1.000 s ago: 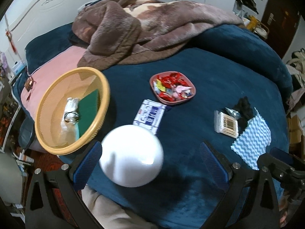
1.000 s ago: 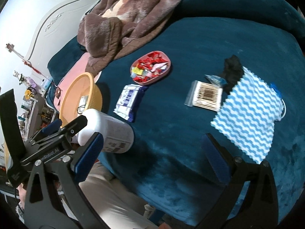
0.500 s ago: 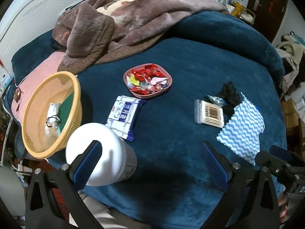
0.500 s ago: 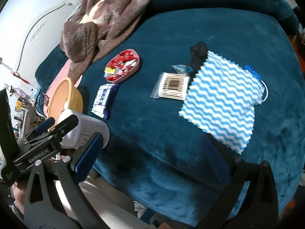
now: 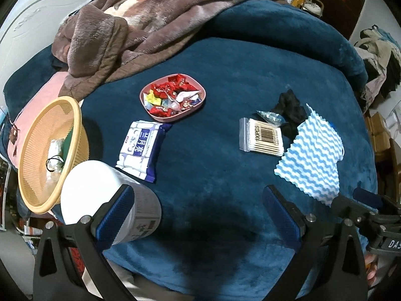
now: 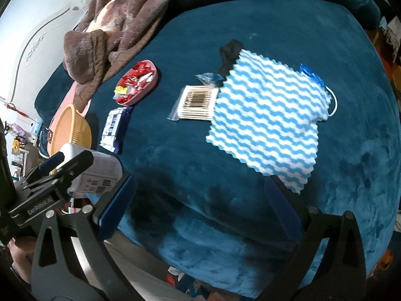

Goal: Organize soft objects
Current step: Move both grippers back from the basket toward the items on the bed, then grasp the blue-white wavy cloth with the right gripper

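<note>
A blue-and-white wavy cloth [image 6: 268, 128] lies on the blue bed cover, also in the left wrist view [image 5: 313, 155]. A black sock [image 5: 290, 111] and a bag of cotton swabs [image 5: 263, 138] lie beside it. A tissue pack [image 5: 141, 148] lies left of centre. A white canister [image 5: 105, 200] stands at the front left, just past my left gripper's left finger. My left gripper [image 5: 198, 213] is open and empty. My right gripper [image 6: 200, 200] is open and empty, just in front of the cloth's near corner.
A yellow basket [image 5: 37, 160] holding small items sits at the bed's left edge. A pink dish of sweets [image 5: 173, 97] sits mid-bed. A brown blanket [image 5: 140, 30] is heaped at the back. The bed's front edge lies below both grippers.
The white canister has come down out of the air and now stands on the bed by the basket. The right gripper has moved right, toward the wavy cloth.
</note>
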Demonstrator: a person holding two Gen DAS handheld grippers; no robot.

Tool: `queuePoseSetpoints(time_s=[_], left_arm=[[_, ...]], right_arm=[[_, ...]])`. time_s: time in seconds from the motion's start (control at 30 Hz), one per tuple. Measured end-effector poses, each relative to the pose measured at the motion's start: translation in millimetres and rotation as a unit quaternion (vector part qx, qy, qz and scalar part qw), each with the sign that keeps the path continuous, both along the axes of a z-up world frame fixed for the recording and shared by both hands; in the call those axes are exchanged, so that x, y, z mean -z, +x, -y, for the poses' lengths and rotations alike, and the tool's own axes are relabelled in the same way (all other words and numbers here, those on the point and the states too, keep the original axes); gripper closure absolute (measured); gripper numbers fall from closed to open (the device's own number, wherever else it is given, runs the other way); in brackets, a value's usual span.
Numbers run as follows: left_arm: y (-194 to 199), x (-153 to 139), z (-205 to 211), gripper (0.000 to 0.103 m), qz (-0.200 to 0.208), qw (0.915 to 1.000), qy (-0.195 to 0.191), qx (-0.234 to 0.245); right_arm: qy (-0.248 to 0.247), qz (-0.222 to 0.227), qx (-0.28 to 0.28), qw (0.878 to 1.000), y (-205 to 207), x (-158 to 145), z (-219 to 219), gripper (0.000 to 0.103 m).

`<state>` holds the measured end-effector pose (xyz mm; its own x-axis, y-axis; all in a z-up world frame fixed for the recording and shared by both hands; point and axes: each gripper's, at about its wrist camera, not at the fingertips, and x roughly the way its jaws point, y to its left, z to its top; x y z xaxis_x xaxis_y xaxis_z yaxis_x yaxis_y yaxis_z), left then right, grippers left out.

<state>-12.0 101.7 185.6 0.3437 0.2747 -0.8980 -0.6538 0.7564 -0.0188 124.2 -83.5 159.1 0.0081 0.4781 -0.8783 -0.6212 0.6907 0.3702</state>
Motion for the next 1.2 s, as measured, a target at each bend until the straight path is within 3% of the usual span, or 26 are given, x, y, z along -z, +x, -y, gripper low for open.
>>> queuePoseSetpoints(time_s=[1.2], left_arm=[[45, 51, 13, 0.001, -0.021, 0.9969, -0.051, 0.056]], right_arm=[[-0.058, -0.033, 0.068, 0.995, 39, 67, 33, 0.0]])
